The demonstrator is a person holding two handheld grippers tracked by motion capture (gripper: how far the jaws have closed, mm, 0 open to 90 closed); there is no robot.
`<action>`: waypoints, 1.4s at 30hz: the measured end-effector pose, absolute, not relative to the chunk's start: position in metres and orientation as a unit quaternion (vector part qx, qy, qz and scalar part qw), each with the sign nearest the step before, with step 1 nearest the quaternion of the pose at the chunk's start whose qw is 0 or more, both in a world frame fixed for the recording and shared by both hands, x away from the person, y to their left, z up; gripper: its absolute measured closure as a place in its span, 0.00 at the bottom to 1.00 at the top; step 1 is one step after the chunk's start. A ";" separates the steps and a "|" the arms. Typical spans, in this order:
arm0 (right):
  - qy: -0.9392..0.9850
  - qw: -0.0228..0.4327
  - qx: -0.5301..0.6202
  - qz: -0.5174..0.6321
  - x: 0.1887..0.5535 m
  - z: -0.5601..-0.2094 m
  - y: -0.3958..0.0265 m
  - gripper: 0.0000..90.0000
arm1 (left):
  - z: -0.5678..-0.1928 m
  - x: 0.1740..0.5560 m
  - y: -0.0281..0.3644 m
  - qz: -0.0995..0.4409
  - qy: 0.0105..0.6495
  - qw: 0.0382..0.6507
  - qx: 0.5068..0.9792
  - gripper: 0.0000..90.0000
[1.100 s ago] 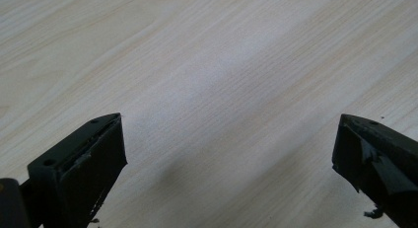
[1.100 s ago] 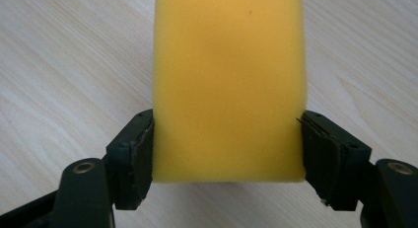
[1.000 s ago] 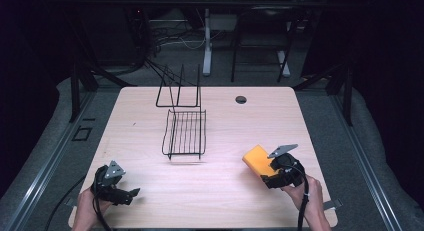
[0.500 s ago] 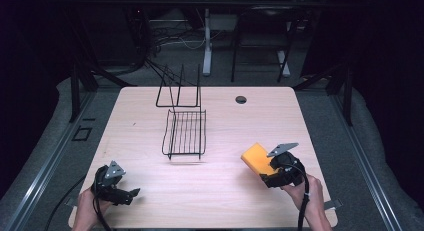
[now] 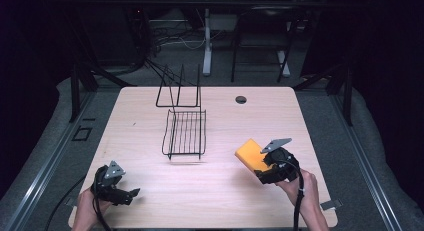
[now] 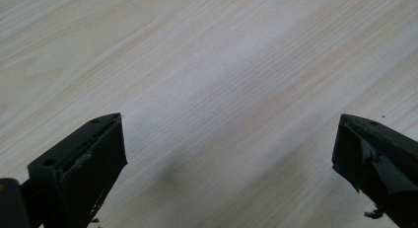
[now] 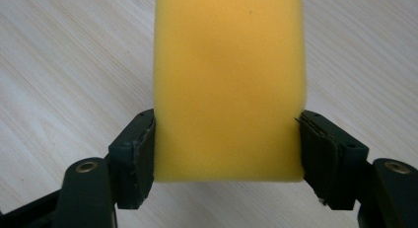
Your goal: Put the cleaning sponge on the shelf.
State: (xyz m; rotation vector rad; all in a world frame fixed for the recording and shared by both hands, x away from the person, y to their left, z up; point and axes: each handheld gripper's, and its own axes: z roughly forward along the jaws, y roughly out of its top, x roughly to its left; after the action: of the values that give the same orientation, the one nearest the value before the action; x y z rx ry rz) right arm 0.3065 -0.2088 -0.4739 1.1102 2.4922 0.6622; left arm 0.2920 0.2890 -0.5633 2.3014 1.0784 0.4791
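Right gripper [image 5: 256, 162] – yellow sponge [image 5: 250, 154] pinched between jaws, held at near right of table [image 5: 280, 116]. Left gripper [image 5: 131, 193] – jaws spread wide, nothing gripped, near left. Wire rack [image 5: 185, 133] stood mid-table, well apart.

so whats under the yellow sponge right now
Bare wooden table shows around the sponge, which the right gripper holds by its two sides. In the high view a small shadow lies beneath it. The table directly under the sponge is covered, so I cannot see it.
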 end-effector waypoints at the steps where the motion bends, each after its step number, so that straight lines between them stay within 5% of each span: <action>1: 0.876 0.165 0.389 0.234 0.307 -0.473 -0.208 0.33 | -0.563 0.292 0.289 0.178 0.401 0.274 0.856 0.00; 42: 0.879 0.162 0.366 0.259 0.327 -0.460 -0.169 0.34 | -0.563 0.291 0.289 0.180 0.400 0.272 0.856 0.00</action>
State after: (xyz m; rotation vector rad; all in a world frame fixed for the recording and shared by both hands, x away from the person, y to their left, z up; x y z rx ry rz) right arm 0.3272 -0.1687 -0.4604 1.0436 2.5099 0.7395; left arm 0.2913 0.2890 -0.5629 2.3050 1.0769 0.4858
